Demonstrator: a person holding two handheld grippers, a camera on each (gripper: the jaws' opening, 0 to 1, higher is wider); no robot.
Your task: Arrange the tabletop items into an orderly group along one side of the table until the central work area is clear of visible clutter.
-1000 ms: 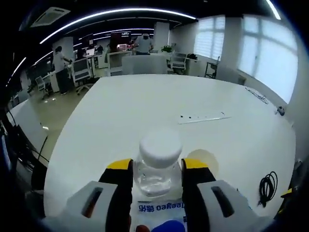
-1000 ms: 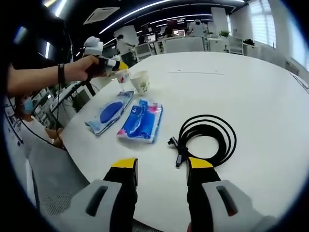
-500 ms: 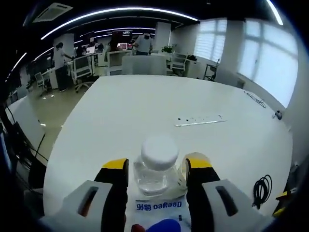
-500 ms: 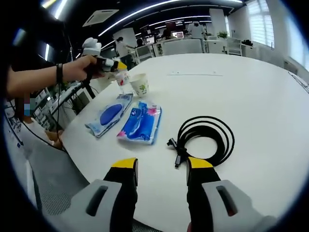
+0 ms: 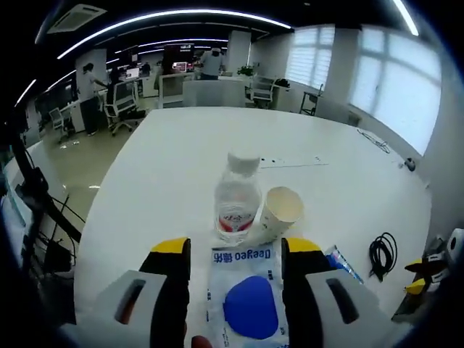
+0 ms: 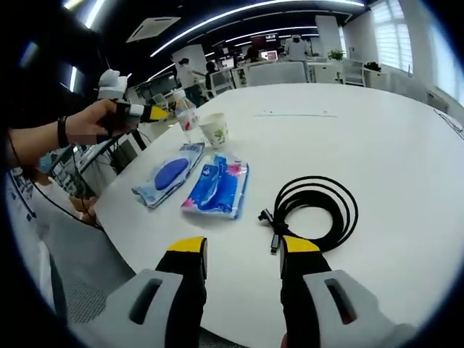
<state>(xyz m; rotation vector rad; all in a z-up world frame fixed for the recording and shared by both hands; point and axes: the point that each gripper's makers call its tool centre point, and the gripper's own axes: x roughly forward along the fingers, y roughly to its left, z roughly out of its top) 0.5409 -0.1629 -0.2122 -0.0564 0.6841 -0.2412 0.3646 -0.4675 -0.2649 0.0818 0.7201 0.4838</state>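
Bottle's down! The water bottle [image 5: 237,198] stands upright on the counter [image 5: 188,145], touching the paper cup [image 5: 280,209] and just behind the wipes pack [image 5: 244,304]. A second ago the left hand-held gripper [image 5: 235,250] clamped it; now its jaws are spread, empty and pulled back. That looks like one more item placed along the counter's edge. The right hand-held gripper [image 6: 243,250] hovers open and empty just short of the coiled black cable [image 6: 312,210], probably next up.
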